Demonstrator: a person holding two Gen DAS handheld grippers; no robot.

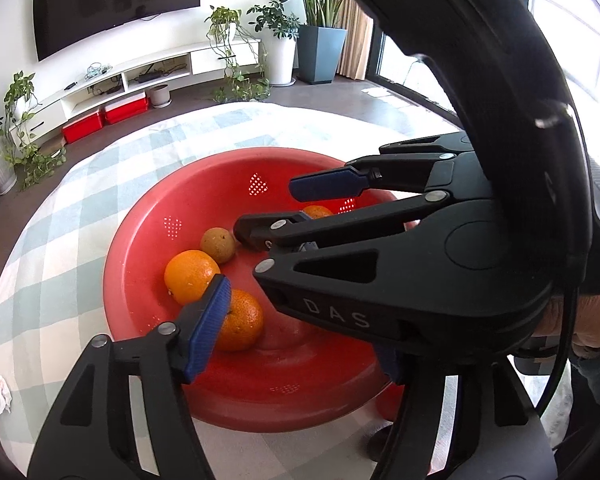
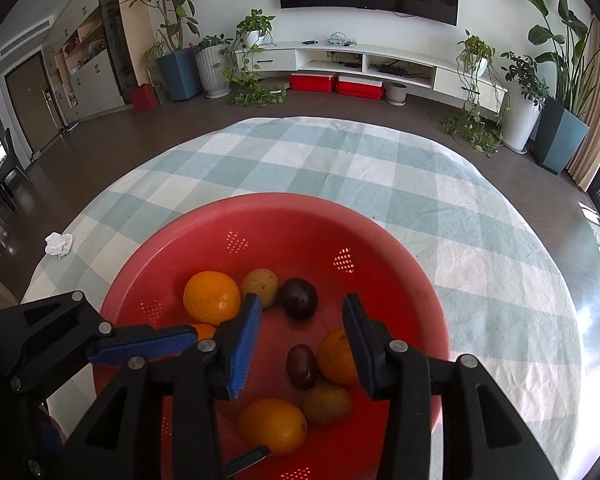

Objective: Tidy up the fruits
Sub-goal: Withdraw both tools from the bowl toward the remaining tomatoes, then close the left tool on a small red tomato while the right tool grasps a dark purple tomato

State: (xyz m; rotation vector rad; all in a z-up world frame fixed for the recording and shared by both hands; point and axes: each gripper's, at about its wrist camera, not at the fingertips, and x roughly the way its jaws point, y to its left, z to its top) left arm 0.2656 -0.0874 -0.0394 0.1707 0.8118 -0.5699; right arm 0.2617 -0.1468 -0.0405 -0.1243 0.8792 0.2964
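Right gripper [image 2: 300, 344], jaws apart, hangs over the red basin [image 2: 380, 232], a small dark fruit [image 2: 301, 366] directly between them; left gripper [image 1: 296, 344] jaws also apart.

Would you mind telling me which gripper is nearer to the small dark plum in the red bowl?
Right. The right gripper hangs open directly over the small dark plum; the left gripper sits off to its left, beyond the oranges.

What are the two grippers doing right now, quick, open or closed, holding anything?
Left gripper: open, empty, over the red bowl.
Right gripper: open, empty, hovering above the fruit in the bowl.
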